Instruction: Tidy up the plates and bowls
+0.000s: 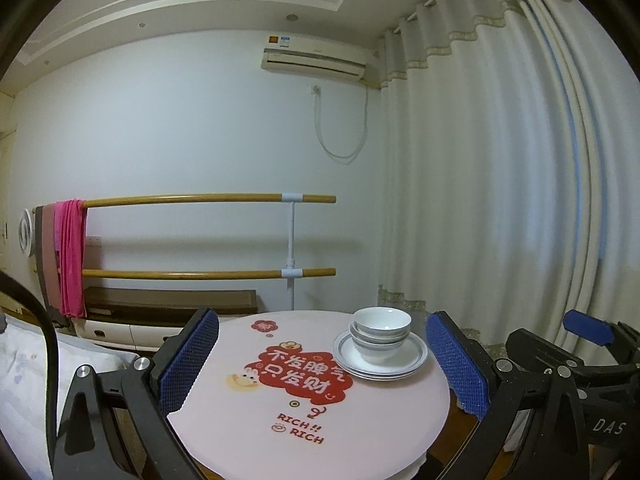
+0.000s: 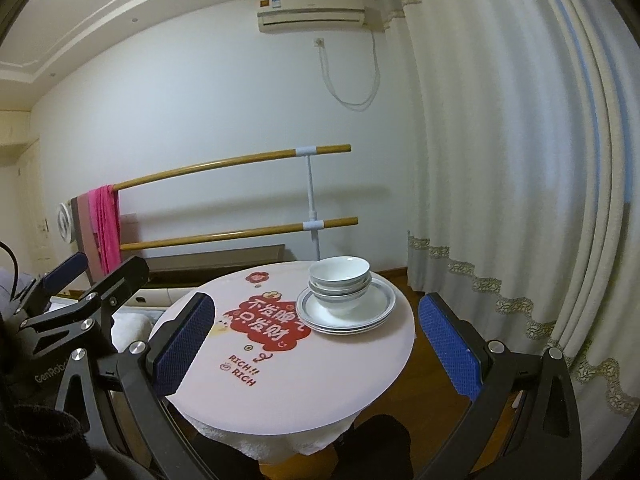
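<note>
While both tongs gape empty — left tongs, right tongs — stacked bowls on plates ahead, untouched

three nested bowls on three stacked plates, one round table, two tools.

Glossy ceramic bowls, plates; matt tabletop.

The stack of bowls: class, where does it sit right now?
In both wrist views the stack of bowls sits on the stacked plates, on the far right part of the round table, nearest the curtain.
</note>
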`<state>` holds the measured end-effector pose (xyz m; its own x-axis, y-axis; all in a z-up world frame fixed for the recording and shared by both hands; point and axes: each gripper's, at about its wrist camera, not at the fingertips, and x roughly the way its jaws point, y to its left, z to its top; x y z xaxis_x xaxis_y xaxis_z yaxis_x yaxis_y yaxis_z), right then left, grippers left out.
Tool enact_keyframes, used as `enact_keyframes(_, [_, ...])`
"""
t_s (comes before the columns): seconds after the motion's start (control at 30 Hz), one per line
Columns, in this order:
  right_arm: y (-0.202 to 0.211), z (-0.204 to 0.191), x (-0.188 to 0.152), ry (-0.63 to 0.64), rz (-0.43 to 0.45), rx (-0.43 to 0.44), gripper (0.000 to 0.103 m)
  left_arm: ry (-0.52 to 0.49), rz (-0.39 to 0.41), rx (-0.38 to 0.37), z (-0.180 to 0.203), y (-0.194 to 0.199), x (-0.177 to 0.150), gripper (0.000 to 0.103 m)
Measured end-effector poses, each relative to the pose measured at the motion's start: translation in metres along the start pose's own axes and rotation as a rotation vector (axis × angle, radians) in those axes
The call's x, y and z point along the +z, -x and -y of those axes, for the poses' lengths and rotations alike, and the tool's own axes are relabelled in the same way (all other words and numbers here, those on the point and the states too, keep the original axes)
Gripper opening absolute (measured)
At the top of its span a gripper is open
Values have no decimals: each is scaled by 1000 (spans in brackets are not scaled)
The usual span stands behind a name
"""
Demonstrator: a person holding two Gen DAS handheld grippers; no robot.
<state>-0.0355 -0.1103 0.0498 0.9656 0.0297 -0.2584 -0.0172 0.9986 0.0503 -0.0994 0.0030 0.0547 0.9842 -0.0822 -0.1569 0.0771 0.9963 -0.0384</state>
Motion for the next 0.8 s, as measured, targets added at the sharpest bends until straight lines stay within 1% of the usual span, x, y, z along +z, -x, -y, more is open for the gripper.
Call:
enact_keyframes(0.23, [-1, -5, -1, -10, -18, 17, 103, -5, -1, 2, -8, 7, 4, 102])
enact_keyframes(0.27, [-1, -6, 0, -9, -20, 18, 103, -5, 3, 3, -9, 14, 6, 102])
enact_keyframes(0.8, [1, -12, 1, -7, 2, 1, 103, -11, 28, -3, -12, 12, 6, 102])
